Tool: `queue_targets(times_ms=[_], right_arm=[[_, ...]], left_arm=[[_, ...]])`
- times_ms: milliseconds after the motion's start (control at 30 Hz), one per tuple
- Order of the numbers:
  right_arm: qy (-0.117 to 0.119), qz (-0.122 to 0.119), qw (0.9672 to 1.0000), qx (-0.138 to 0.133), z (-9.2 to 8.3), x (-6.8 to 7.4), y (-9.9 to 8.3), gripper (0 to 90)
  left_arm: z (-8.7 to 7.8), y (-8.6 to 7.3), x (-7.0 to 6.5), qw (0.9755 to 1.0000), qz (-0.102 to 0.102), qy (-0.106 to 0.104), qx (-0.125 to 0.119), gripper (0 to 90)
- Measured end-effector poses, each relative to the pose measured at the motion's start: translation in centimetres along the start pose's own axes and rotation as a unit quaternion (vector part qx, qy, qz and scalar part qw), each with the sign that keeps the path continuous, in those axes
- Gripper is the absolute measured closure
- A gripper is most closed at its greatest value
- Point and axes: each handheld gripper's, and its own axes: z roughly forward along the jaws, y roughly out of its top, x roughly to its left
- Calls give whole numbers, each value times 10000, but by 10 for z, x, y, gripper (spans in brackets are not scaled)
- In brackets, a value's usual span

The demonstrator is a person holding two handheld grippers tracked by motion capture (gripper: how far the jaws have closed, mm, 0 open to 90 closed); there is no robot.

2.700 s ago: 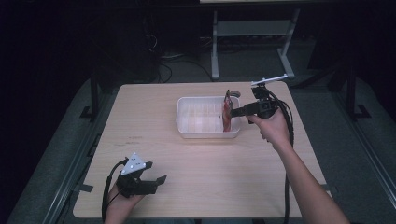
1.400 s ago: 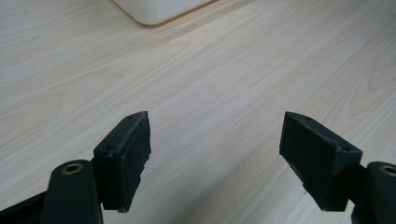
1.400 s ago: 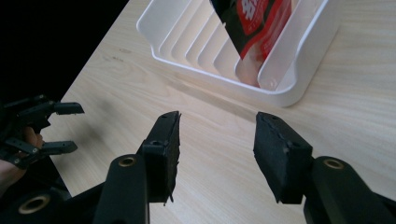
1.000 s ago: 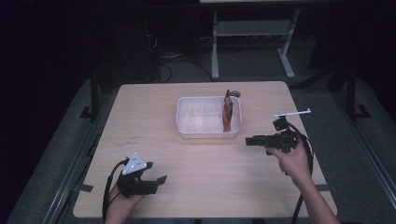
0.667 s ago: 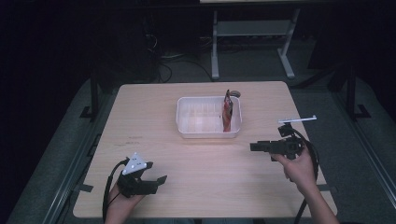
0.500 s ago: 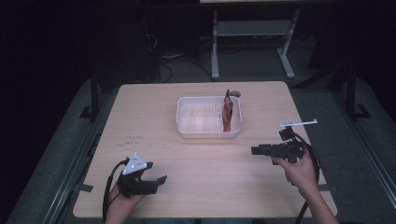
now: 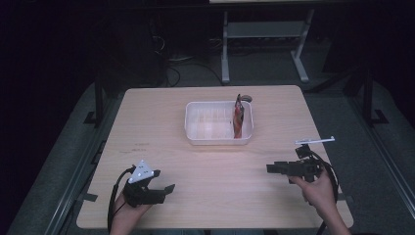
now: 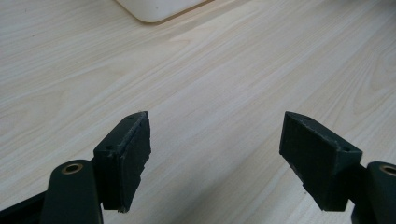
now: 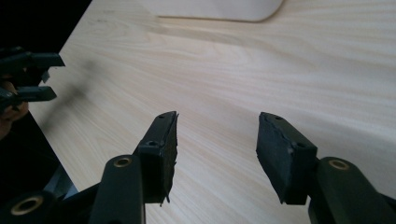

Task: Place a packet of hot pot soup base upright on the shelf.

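A white tray (image 7: 219, 103) stands at the far middle of the wooden table (image 7: 147, 127). A slim reddish-brown thing (image 7: 238, 117) stands upright in its right end. My right gripper (image 7: 270, 169) hovers low over the near right of the table, well apart from the tray, pointing left. Its jaws are open with nothing between them (image 9: 217, 144). My left gripper (image 7: 166, 190) rests at the near left, open and empty (image 8: 215, 154). The tray's corner (image 8: 159, 7) shows ahead of it.
A small grey object (image 7: 245, 97) lies just behind the tray. The tray's edge (image 9: 219, 9) and the left gripper (image 9: 28, 74) at the table's edge show in the right gripper view. Dark floor and a metal stand (image 7: 264, 29) lie beyond the table.
My right gripper has left the reddish-brown thing in the tray and come back toward the near right, sinking lower. The left gripper has kept still.
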Motion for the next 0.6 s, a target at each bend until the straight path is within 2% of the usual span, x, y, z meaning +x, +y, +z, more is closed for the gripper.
queue_targets(times_ms=[233,600], right_arm=[[62,8,10000,-39,0,-4,-16,465],[134,-156,9998,-28,4,-2,-40,450]], left_arm=[[1,0,-1,10000,-9,-3,17,242],[2,0,-1,10000,10,-10,24,242]])
